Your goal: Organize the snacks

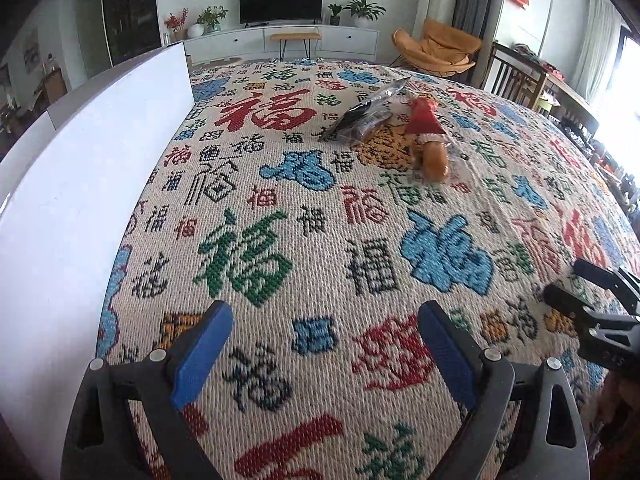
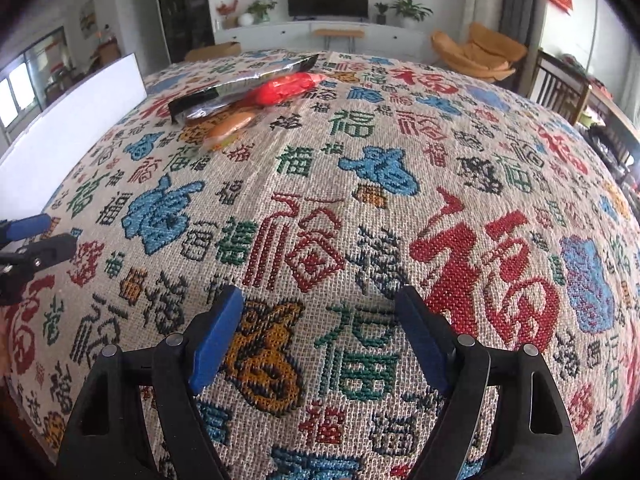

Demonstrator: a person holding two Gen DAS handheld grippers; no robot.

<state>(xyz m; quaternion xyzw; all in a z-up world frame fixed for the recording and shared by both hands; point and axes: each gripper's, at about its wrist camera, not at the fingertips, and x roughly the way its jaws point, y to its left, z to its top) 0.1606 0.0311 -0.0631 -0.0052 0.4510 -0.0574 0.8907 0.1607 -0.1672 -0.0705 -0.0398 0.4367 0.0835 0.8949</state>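
A woven character-patterned cloth [image 1: 304,216] carries a silver packet [image 1: 366,114], red packet [image 1: 424,118], wrapped bun [image 1: 434,160].

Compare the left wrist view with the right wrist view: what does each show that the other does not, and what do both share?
Only the left wrist view shows the left gripper head-on, jaws open and empty, with the white box filling its left side.

Only the right wrist view shows the right gripper head-on, also open and empty, and a cardboard box beyond the cloth.

Both show the snack pile on the patterned cloth: a silver-black packet, a red packet and a wrapped bun, plus the television.
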